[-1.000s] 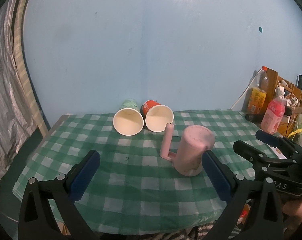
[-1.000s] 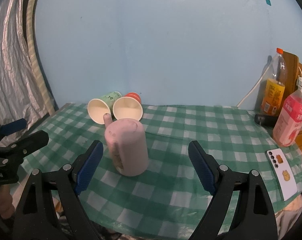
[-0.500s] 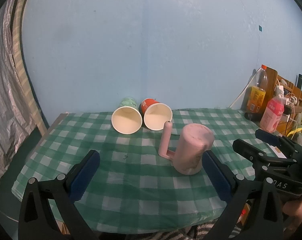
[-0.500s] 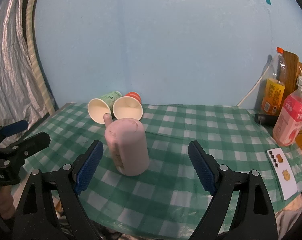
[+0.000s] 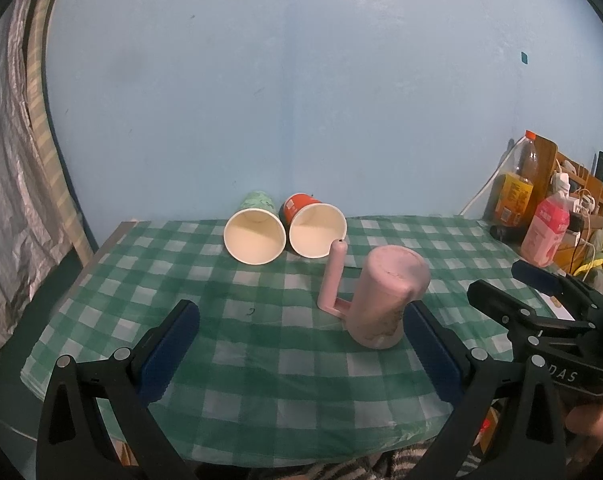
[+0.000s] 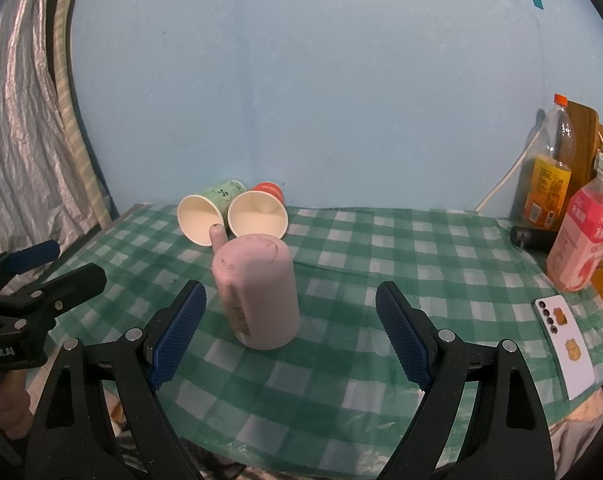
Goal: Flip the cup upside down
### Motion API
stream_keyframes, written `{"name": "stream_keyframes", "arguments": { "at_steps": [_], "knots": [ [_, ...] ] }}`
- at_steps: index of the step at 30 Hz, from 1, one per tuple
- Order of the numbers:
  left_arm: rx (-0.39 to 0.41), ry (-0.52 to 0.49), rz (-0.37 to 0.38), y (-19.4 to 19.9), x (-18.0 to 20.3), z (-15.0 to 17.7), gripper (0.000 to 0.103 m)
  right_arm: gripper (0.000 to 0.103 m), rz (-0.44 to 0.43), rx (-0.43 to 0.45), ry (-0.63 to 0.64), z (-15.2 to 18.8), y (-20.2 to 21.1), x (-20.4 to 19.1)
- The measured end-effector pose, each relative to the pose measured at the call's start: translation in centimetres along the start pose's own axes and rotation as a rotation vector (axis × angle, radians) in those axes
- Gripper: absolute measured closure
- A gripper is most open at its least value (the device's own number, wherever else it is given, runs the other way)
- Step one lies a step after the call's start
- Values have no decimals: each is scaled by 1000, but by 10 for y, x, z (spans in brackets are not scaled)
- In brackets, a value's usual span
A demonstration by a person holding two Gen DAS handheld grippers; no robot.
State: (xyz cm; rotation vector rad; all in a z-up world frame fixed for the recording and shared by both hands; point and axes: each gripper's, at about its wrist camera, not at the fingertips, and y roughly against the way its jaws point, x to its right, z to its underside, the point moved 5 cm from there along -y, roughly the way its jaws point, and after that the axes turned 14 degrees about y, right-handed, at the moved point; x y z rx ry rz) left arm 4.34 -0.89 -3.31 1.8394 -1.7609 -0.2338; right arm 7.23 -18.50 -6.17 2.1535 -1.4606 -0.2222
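Both tongs stand spread apart and hold nothing: the left tongs [image 5: 301,354] and the right tongs [image 6: 289,332]. The pink cup [image 6: 257,292] stands mouth-down on the checked counter [image 6: 421,264], just ahead between the right tongs' pads, its handle [image 5: 333,280] toward the left. It looks like light, stiff, smooth plastic; grip the body mid-height.

"DAS" in white letters on the right tool [image 5: 541,292], other labels unreadable
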Motion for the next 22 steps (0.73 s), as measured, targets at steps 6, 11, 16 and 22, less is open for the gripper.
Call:
{"name": "stream_keyframes", "arguments": {
  "at_steps": [6,11,16,22],
  "knots": [
    [-3,0,-4,-1,-1,0,0,17,-2,-3,2,0,0,0],
    [-4,1,-7,-2,-1,1,0,17,-4,-10,4,1,-1,-2],
    [-9,3,-1,-2,-1,4,0,17,-9,-13,5,2,-1,-3],
    [-16,6,3,-3,-1,4,0,17,-10,-16,5,2,-2,-4]
  ]
}}
